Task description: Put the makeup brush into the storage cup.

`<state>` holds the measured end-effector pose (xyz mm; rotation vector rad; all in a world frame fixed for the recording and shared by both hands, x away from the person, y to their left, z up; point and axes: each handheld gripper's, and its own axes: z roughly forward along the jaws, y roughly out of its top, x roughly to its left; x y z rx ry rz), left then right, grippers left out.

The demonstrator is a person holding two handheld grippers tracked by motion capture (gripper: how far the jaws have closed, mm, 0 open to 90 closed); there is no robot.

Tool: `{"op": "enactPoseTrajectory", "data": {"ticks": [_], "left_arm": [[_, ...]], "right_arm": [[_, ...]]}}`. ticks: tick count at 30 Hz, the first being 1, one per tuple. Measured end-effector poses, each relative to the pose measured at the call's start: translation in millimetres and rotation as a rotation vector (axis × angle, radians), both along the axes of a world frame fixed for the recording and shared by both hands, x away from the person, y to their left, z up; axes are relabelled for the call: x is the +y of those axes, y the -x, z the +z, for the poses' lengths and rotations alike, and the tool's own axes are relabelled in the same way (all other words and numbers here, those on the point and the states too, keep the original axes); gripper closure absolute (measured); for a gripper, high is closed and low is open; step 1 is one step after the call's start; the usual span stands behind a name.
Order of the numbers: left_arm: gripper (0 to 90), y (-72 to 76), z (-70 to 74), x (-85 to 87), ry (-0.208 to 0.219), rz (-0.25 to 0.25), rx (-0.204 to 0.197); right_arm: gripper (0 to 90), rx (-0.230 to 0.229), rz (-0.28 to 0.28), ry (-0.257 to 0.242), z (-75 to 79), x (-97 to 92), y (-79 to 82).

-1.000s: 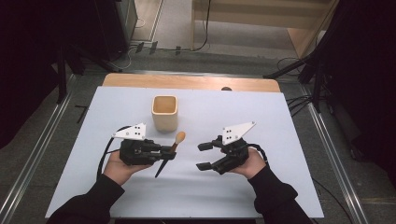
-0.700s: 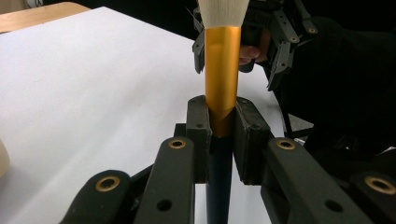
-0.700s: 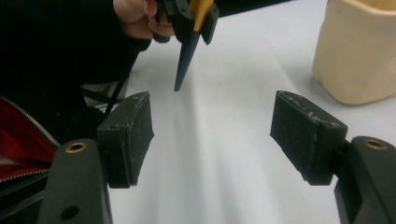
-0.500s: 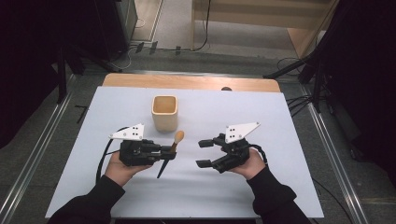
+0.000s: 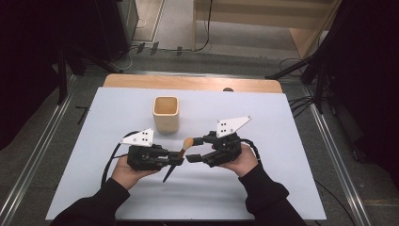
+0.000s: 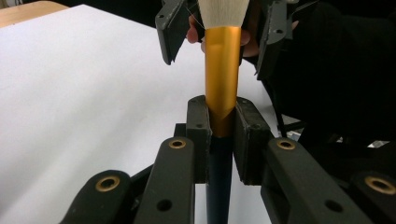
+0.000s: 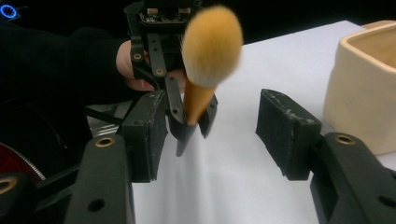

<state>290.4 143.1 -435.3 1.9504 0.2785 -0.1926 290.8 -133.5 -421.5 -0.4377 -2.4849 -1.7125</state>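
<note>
While the person's forearms enter from the bottom of the high view, the left tongs point(image 5: 175, 160), left of centre, are clamped on a makeup brush point(image 5: 181, 153) at the join of gold ferrule and dark handle (the bristle head tilts up toward the frame's middle). Above them, toward the upper centre, a cream square cup point(image 5: 166, 114) stands upright on the white tabletop point(image 5: 282, 188). Right of centre, the right tongs point(image 5: 196, 149) are spread wide, empty, with the brush head near their tips.
</note>
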Motion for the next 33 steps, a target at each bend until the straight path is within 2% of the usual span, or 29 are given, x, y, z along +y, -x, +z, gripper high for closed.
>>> {"op": "enactPoseTrajectory", "data": {"ticks": [7, 13, 17, 20, 21, 23, 24, 27, 33], "left_arm": [[79.2, 0.6, -0.7, -2.6, -0.011, -0.013, -0.004], [79.2, 1.1, -1.0, -3.5, -0.01, -0.026, -0.009], [79.1, 1.1, 0.0, -3.0, 0.004, -0.035, -0.004], [78.2, 0.5, 0.4, -2.5, 0.017, -0.036, 0.015], [76.2, 0.4, 0.2, -2.4, 0.02, -0.035, 0.016], [58.7, -0.7, -0.6, -3.1, 0.013, -0.041, 0.036], [55.1, -0.4, -1.1, -3.4, 0.014, -0.047, 0.04], [39.1, 1.2, -1.9, -5.5, -0.01, -0.031, 0.017], [28.3, 2.8, -4.4, -10.0, -0.03, -0.026, 0.04]], "right_arm": [[59.0, 0.034, 0.039, -0.002, 3.0, 10.3, -2.3], [75.7, 0.053, 0.063, -0.003, 3.3, 14.3, -3.7], [77.1, 0.072, 0.074, -0.008, 5.6, 13.9, -4.4], [77.4, 0.085, 0.087, -0.019, 6.9, 13.8, -5.6], [77.4, 0.081, 0.086, -0.009, 8.3, 14.1, -5.5], [77.5, 0.078, 0.091, -0.006, 10.3, 14.4, -5.2], [77.5, 0.077, 0.084, -0.001, 11.8, 14.1, -4.7], [77.5, 0.064, 0.086, 0.042, 16.4, 14.4, -4.7], [77.5, 0.06, 0.09, 0.099, 22.5, 15.5, -5.5]]}}
